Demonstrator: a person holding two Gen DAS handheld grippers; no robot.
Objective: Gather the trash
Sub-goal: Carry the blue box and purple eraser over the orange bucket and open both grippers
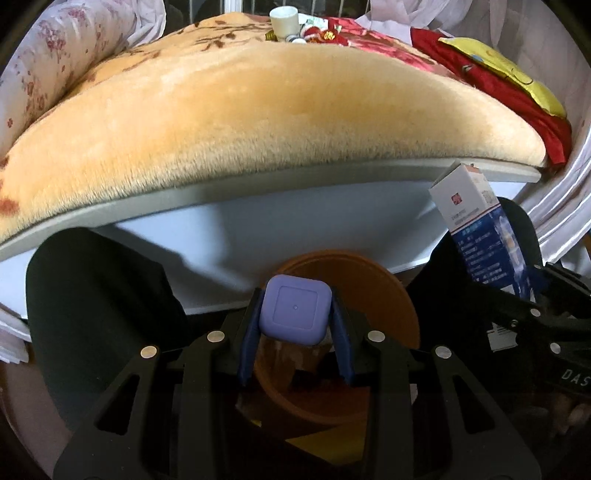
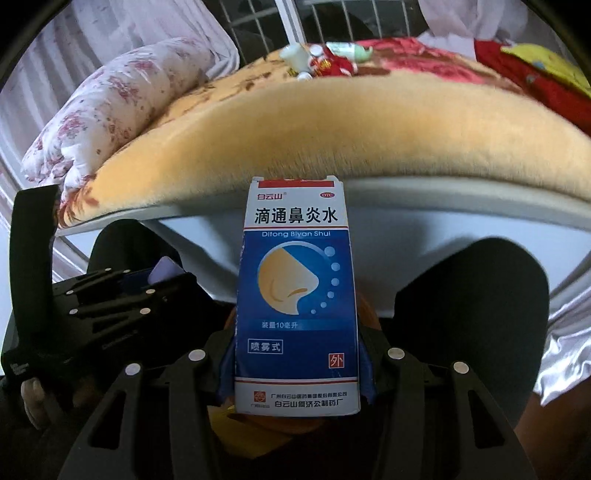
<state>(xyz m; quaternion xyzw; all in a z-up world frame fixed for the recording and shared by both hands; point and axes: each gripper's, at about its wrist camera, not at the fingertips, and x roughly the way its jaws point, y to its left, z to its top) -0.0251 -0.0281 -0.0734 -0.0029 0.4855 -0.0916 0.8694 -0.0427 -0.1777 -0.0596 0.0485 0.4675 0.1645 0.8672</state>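
Observation:
My left gripper (image 1: 296, 314) is shut on a small purple square case (image 1: 295, 308), held between its blue pads (image 1: 248, 339). It hangs over the open mouth of a brown-orange bin (image 1: 373, 284) that stands on the floor by the bed. My right gripper (image 2: 295, 363) is shut on an upright blue-and-white medicine box (image 2: 297, 291). That box (image 1: 480, 229) also shows at the right of the left wrist view. In the right wrist view the left gripper (image 2: 159, 278) with the purple case (image 2: 165, 270) is at the left, and the box hides most of the bin (image 2: 369, 314).
A bed under a yellow plush blanket (image 1: 258, 122) fills the far side. On it lie a white cup (image 1: 283, 20), red cloth (image 1: 491, 96) and a flowered quilt (image 2: 110, 110). A person's knees in black trousers (image 1: 96, 295) flank the bin.

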